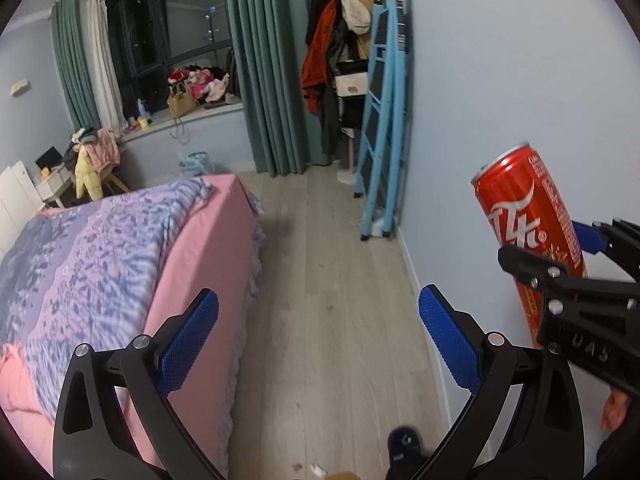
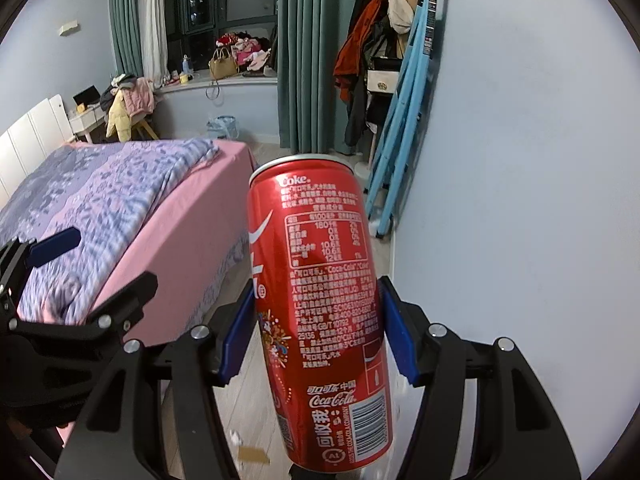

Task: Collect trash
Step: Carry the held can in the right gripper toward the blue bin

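Both wrist views angle down, facing window; share bed (image 1: 120, 248), ladder (image 2: 404, 120), probably same floor.

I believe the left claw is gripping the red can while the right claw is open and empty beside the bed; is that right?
Not quite: the claws are swapped. The right claw grips the red can, as the right wrist view shows, while the left claw is open and empty beside the bed.

Even, cool indoor light fills both views; the window (image 1: 176, 28) is black, with small glints on the glass. The wall (image 2: 520, 160) glows palest at right. Soft glare streaks the can (image 2: 316, 280). The bed (image 1: 100, 264) is smeared with motion blur. Fisheye bending curves the ladder (image 1: 384, 120), and dark vignetting rings the corners.
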